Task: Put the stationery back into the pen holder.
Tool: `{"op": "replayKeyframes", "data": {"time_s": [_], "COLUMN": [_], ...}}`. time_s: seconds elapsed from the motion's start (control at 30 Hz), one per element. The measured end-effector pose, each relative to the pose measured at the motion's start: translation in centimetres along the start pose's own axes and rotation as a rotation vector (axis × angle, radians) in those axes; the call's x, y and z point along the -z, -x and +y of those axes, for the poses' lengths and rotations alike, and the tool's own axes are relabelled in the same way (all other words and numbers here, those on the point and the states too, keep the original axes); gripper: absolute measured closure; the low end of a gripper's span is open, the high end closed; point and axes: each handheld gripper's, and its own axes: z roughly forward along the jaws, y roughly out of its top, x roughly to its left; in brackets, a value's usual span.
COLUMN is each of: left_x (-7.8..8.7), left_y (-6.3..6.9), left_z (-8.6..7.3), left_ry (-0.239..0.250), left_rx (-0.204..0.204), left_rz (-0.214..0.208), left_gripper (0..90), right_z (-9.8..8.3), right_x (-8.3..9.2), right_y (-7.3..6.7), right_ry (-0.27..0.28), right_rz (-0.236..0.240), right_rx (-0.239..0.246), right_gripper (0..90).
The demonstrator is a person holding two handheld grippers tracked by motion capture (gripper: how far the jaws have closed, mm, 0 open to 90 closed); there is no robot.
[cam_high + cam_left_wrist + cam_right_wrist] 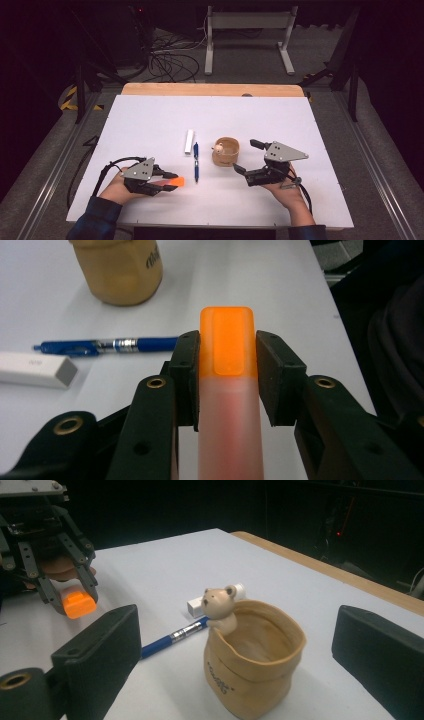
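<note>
Orange-capped marker (228, 347) pinched in left hand-held gripper (167, 181), low over desk (150, 120) at 7 o'clock, cap pointing 3 o'clock. Right hand-held gripper (248, 156) spread wide, empty, flanking pouch (252, 662) at centre. Judged step: carry marker to pouch. Next: steady pouch, tilt marker upright, drop in. Pen (196, 161) and eraser (189, 141) lie between.

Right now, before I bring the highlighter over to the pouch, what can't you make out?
- Orange-capped highlighter: rear end cut off by the left gripper view's bottom edge.
- Tan bear-trimmed pouch: inside floor hidden by its front wall, right gripper view.
- White eraser: print too small.
- Blue pen: tip behind the pouch.
</note>
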Motion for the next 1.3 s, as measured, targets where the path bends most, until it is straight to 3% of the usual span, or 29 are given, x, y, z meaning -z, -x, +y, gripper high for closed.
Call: {"op": "replayKeyframes", "data": {"time_s": [0.17,0.33,0.4,0.57,0.8,0.87,1.1,1.3], "left_x": [-0.2,-0.6,-0.7,-1.0,-1.7,-1.9,-2.8,-3.4], "left_y": [0.4,0.8,0.7,0.3,0.3,0.3,0.2,0.0], "left_z": [1.6,3.5,4.0,4.8,5.6,5.9,7.0,7.3], "left_ry": [0.089,0.183,0.222,0.299,0.320,0.330,0.370,0.387], "left_rx": [-0.002,0.016,0.050,0.092,0.107,0.100,0.131,0.152], "left_rz": [0.008,0.037,0.059,0.076,0.152,0.177,0.238,0.261], "left_gripper": [64.9,64.9,64.9,64.9,64.8,64.9,64.8,64.8], "right_z": [0.1,0.1,0.1,0.1,0.1,0.1,0.0,0.2], "right_x": [-0.4,-1.2,-1.6,-2.4,-3.2,-3.5,-4.4,-4.8], "right_y": [-0.6,-1.4,-1.8,-2.7,-3.5,-3.6,-4.3,-4.9], "right_ry": [0.014,0.022,0.019,0.005,0.006,0.001,0.010,0.040], "right_rz": [0.032,0.098,0.113,0.137,0.138,0.136,0.147,0.169], "right_rx": [0.001,-0.025,-0.030,-0.026,-0.033,-0.037,-0.065,-0.096], "right_gripper": [10.3,22.8,26.4,34.3,44.9,46.3,50.3,51.6]}}
